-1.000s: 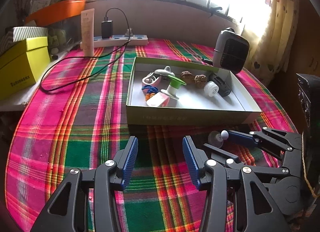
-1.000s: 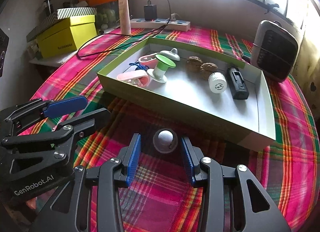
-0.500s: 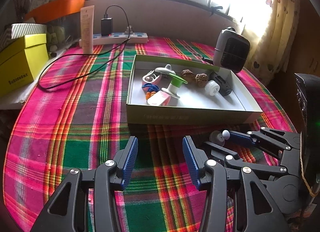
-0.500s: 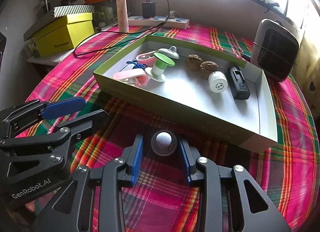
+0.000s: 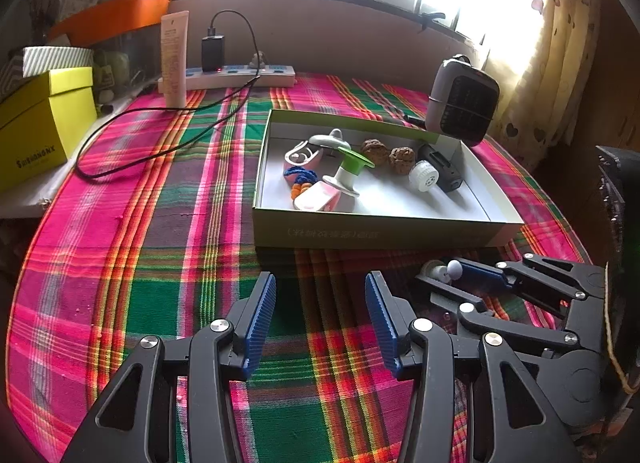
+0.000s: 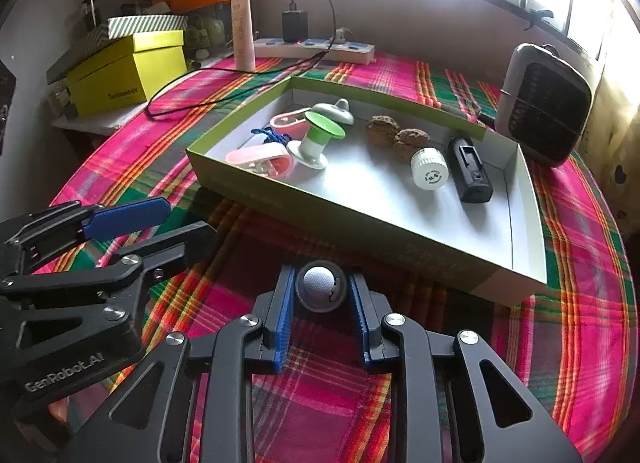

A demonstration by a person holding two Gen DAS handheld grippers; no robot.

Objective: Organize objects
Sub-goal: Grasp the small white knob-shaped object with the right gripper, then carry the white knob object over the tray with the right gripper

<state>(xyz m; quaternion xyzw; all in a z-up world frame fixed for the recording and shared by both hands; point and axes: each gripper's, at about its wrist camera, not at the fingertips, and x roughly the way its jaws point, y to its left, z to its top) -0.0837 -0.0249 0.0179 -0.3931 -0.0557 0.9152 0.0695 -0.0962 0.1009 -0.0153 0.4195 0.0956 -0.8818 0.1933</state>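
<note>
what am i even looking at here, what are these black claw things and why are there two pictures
The black claws are two handheld grippers, one in each of a person's hands; there is no robot arm. Each carries a wide-angle camera looking forward along its blue-padded fingers, hence two pictures.

The left camera's picture shows the left gripper open and empty over a plaid tablecloth. The right camera's picture shows the right gripper closed around a small round knob, low over the cloth.

Behind it sits a shallow green box holding a white cap, a black device, two brown nuts, a green-topped spool and pink clips. Farther back are a small heater, a power strip and a yellow box.
</note>
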